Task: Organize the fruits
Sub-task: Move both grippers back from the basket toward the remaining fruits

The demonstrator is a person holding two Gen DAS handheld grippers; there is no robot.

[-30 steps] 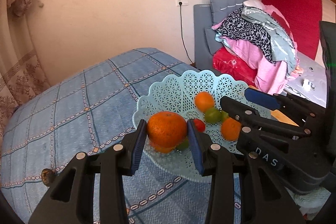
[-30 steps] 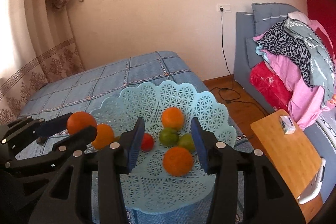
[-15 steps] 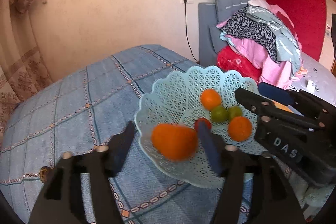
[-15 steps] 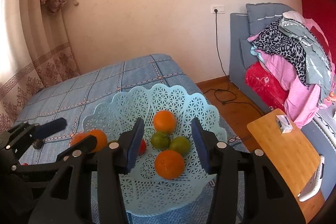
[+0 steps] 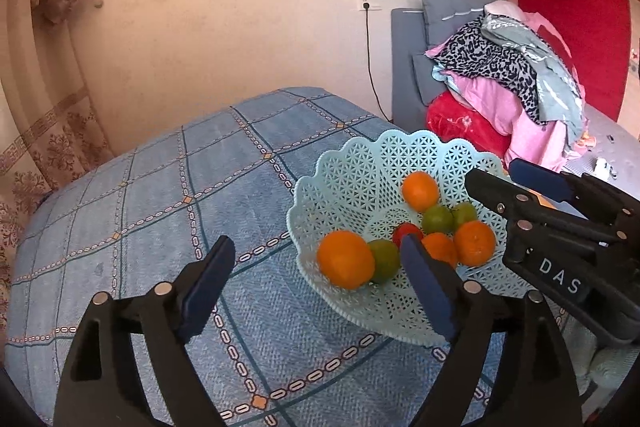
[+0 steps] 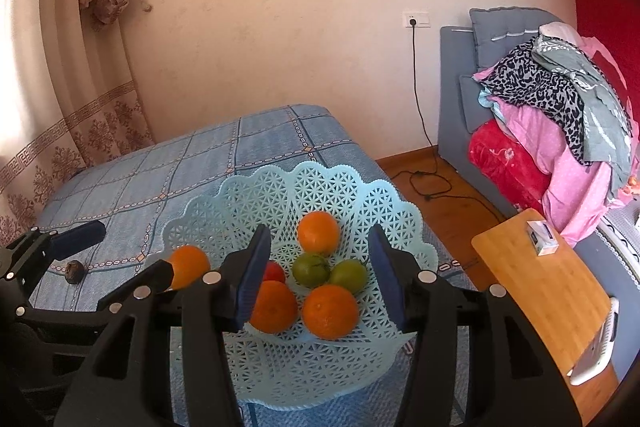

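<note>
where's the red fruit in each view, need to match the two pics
Left wrist view: red fruit low in the basket, partly behind the left gripper's right fingertip.
Right wrist view: red fruit just right of the right gripper's left finger.
Shared landmark: the wall socket.

Cream wall (image 6: 280, 27), grey sofa (image 6: 456, 99), perhaps.

The red fruit (image 6: 275, 271) is half hidden behind the right gripper (image 6: 318, 275); the small dark thing (image 6: 74, 271) on the bed is too small to tell.

Perforated plastic basket (image 5: 360, 167) on woven cloth tablecloth (image 5: 160, 187).
</note>
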